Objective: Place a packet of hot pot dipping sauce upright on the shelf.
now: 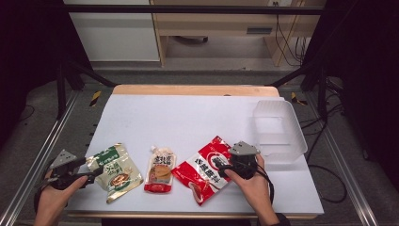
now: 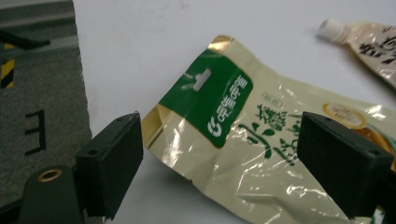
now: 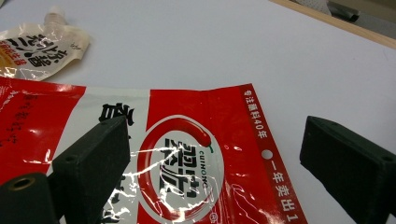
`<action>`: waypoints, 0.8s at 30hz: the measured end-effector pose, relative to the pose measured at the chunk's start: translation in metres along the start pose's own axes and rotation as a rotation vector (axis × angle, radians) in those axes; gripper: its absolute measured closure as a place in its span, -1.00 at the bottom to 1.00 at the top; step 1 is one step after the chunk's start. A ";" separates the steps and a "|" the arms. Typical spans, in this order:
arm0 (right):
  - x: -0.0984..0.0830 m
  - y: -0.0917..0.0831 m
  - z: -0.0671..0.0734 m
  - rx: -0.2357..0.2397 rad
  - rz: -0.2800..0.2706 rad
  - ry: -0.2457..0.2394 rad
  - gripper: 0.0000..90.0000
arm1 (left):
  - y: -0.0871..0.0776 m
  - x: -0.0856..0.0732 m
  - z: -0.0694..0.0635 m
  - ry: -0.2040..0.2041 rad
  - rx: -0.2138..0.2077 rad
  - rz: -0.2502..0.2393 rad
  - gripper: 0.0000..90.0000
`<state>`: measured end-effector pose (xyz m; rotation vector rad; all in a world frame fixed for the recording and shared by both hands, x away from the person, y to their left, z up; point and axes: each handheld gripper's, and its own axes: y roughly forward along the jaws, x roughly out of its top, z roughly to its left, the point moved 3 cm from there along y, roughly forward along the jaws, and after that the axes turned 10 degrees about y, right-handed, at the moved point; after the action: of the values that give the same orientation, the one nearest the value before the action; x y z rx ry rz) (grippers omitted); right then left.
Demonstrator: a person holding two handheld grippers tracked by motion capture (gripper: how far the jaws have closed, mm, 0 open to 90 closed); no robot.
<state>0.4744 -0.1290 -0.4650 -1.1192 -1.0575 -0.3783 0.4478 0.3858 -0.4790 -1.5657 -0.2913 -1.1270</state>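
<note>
Three pouches lie in a row near the front of the white mat (image 1: 188,117). At the left is a gold pouch with a green label (image 1: 115,172) (image 2: 219,102). My left gripper (image 1: 93,170) (image 2: 226,163) is open, its jaws standing on either side of that pouch's top corner without pressing it. A red chilli pouch (image 1: 203,168) (image 3: 196,116) lies at the right of the row. My right gripper (image 1: 221,167) (image 3: 219,165) hovers open over its near end, nothing pinched. Between the two lies a spouted sauce pouch (image 1: 160,170) (image 2: 369,42) (image 3: 42,46).
A clear plastic container (image 1: 280,129) stands at the mat's right edge, just beyond my right hand. A wooden table edge (image 1: 193,89) runs along the back. Metal frame rails (image 1: 42,155) flank the table on both sides.
</note>
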 end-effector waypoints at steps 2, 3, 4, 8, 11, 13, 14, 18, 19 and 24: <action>-0.002 0.002 0.002 -0.005 0.020 -0.012 -0.79 | 0.000 0.000 0.003 -0.011 0.012 -0.004 -0.70; -0.002 0.003 0.002 -0.007 0.027 -0.014 -0.79 | -0.001 0.000 0.006 -0.019 0.023 -0.008 -0.70; -0.002 0.003 0.002 -0.008 0.028 -0.015 -0.79 | -0.001 0.000 0.008 -0.018 0.034 -0.013 -0.71; -0.002 0.004 0.000 -0.008 0.033 -0.018 -0.79 | 0.004 -0.001 0.009 -0.028 0.007 0.005 -0.69; -0.003 0.004 0.000 -0.008 0.035 -0.021 -0.79 | 0.010 -0.003 0.007 -0.022 -0.026 0.030 -0.60; -0.003 0.004 0.000 -0.009 0.039 -0.026 -0.79 | 0.012 -0.004 0.007 -0.029 -0.047 0.040 -0.58; -0.003 0.004 0.001 -0.008 0.042 -0.028 -0.78 | 0.013 -0.004 0.007 -0.035 -0.067 0.045 -0.47; -0.003 0.005 0.001 -0.008 0.049 -0.031 -0.77 | 0.012 -0.004 0.004 -0.046 -0.113 0.038 -0.27; -0.003 0.005 0.001 -0.007 0.049 -0.032 -0.77 | 0.012 -0.004 0.004 -0.041 -0.118 0.042 -0.21; -0.002 0.006 0.001 -0.007 0.051 -0.026 -0.76 | 0.009 -0.004 0.002 -0.033 -0.122 0.048 0.07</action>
<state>0.4769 -0.1260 -0.4702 -1.1580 -1.0489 -0.3277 0.4537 0.3860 -0.4876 -1.6920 -0.2093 -1.0997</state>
